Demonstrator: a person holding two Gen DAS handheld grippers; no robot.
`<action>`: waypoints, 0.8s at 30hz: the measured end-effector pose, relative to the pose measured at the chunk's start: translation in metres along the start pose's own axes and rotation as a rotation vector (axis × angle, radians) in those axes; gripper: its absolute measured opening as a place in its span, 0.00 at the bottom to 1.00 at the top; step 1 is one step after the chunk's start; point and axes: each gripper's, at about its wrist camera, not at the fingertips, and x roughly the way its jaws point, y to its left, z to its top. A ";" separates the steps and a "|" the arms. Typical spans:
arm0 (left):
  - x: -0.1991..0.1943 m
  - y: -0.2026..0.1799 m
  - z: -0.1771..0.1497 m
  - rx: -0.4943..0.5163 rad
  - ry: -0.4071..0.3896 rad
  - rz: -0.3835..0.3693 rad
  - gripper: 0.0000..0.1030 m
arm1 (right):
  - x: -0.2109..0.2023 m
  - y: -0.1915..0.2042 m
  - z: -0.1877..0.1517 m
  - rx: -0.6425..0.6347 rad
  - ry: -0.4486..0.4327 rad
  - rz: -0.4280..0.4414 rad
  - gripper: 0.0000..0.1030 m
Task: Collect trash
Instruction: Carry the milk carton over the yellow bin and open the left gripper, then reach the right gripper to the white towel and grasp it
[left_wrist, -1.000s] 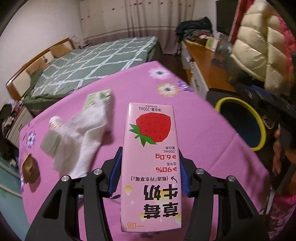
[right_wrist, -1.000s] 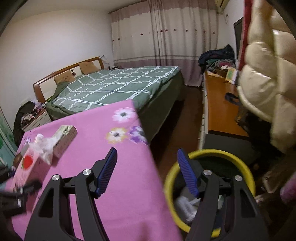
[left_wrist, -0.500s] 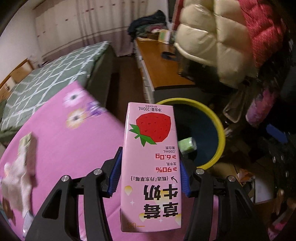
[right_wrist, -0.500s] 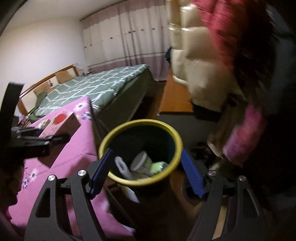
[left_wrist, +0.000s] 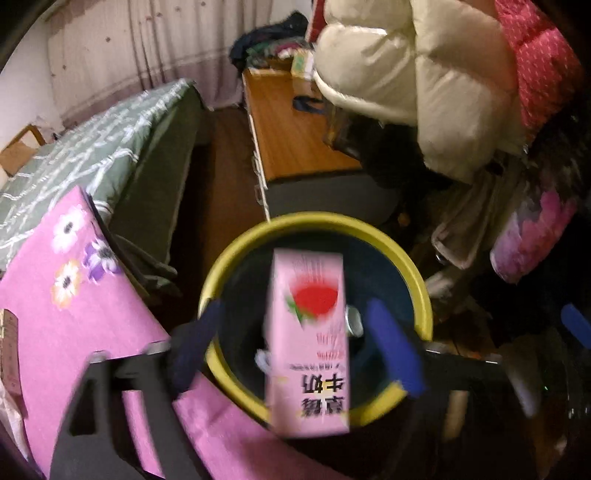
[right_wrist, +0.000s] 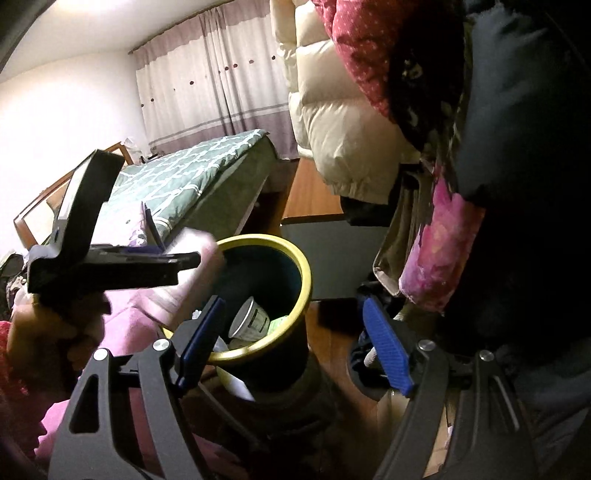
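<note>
A pink strawberry milk carton (left_wrist: 306, 332) hangs blurred over the yellow-rimmed dark bin (left_wrist: 314, 221). My left gripper (left_wrist: 295, 314) is over the bin with its jaws opening. The carton is between the blue pads (left_wrist: 391, 347) but neither touches it. In the right wrist view the left gripper (right_wrist: 184, 264) shows from the side above the bin (right_wrist: 306, 273), with the carton (right_wrist: 207, 251) as a pale blur at its tip. My right gripper (right_wrist: 293, 310) stands open and holds nothing, just right of the bin. A paper cup (right_wrist: 251, 319) and other scraps lie inside.
The table with the pink flowered cloth (left_wrist: 55, 332) reaches the bin's left side, with a small box (left_wrist: 9, 350) at its edge. Beyond are a green quilted bed (left_wrist: 92, 147) and a wooden desk (left_wrist: 295, 140). A cream padded jacket (left_wrist: 406, 74) and other clothes hang to the right.
My left gripper swung from the table to over the bin and its jaws came apart from the carton, which now blurs downward. The right gripper turned to the bin's right side.
</note>
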 end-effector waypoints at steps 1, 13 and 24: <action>-0.001 0.003 0.000 -0.004 -0.008 0.005 0.87 | 0.001 0.001 0.001 -0.002 0.004 0.000 0.71; -0.131 0.105 -0.061 -0.213 -0.246 0.113 0.91 | 0.015 0.055 0.002 -0.088 0.030 0.087 0.72; -0.251 0.239 -0.183 -0.437 -0.379 0.471 0.95 | 0.026 0.154 0.009 -0.239 0.034 0.228 0.72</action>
